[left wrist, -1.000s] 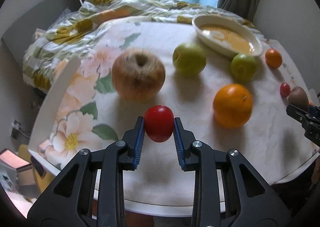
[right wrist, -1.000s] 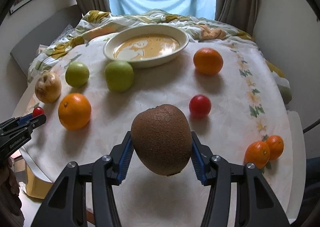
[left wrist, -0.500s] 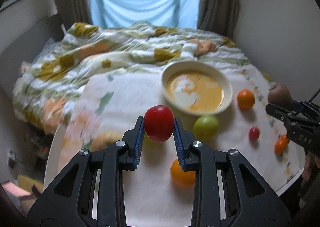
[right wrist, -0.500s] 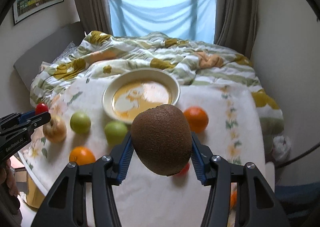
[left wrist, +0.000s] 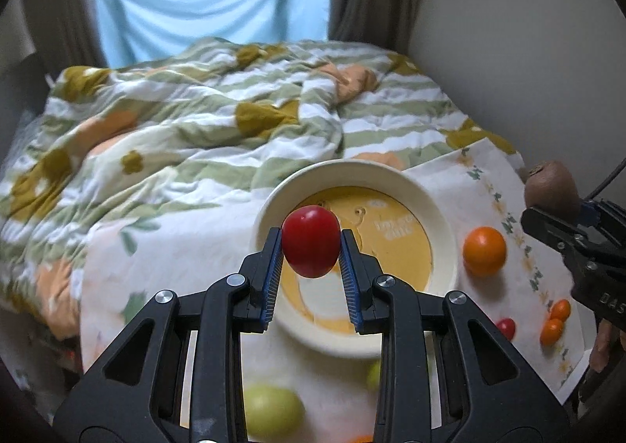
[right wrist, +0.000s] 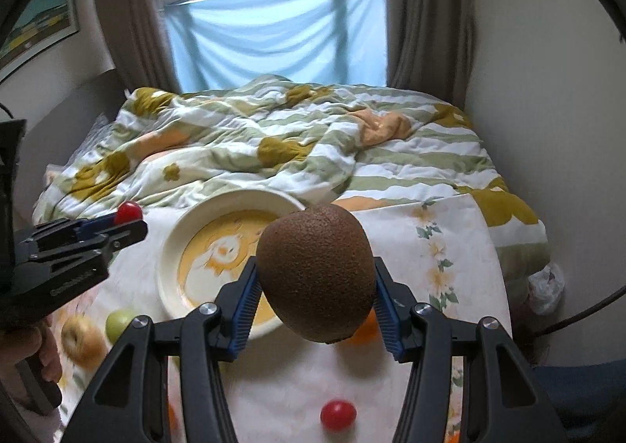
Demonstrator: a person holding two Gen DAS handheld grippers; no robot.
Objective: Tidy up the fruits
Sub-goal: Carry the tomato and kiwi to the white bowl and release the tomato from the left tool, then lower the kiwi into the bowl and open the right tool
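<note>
small red cherry tomato (left wrist: pixel 311 241) clamped in L gripper (left wrist: pixel 311 247) | fuzzy brown kiwi (right wrist: pixel 316 274) clamped in R gripper (right wrist: pixel 316 286) | both over round cream bowl w/ yellow inside (left wrist: pixel 444 224), far end of table

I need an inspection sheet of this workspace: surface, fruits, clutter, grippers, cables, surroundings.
Surface: floral tablecloth over the table.
Job's things: cream bowl, no fruit in it; on the cloth an orange, green apples, a spare red tomato, two small orange fruits.
Clutter: nothing seen.
Grippers: left gripper shut on a tomato; right gripper shut on a kiwi.
Cables: black cable at the right wall.
Surroundings: bed with striped duvet, curtains, window.
</note>
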